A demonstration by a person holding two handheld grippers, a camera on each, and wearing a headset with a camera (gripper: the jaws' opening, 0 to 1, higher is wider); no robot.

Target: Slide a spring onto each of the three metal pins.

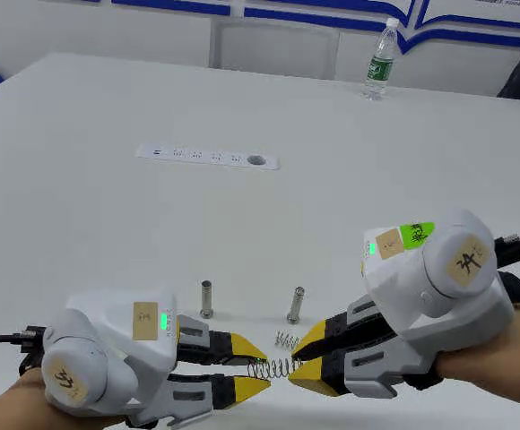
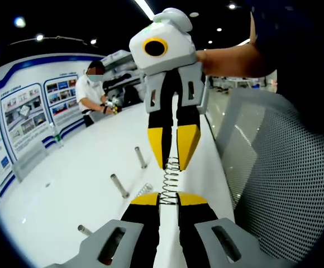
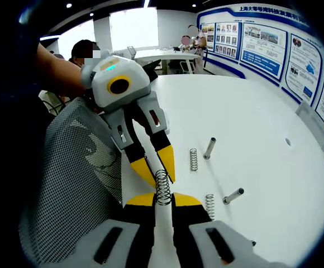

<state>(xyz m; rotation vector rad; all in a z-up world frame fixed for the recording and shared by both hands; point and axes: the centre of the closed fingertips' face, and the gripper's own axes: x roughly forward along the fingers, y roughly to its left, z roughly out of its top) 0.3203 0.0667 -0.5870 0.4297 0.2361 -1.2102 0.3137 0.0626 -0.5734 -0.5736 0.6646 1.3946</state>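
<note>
Spring point(image 1: 272, 367) horizontal before seemingly upright pins point(image 1: 206, 298)

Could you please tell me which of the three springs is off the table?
The spring gripped at its ends by the left claw and right claw; the other two springs lie loose on the table.

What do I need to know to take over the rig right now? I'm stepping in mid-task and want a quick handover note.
Grippers: left gripper and right gripper are each shut on one end of the held spring, which spans between them.
Pins: far pin, middle pin and near pin are all bare.
Springs: first loose spring and second loose spring lie on the table by the pins.
Done: no spring seated.
Left: all three springs onto pins.
</note>
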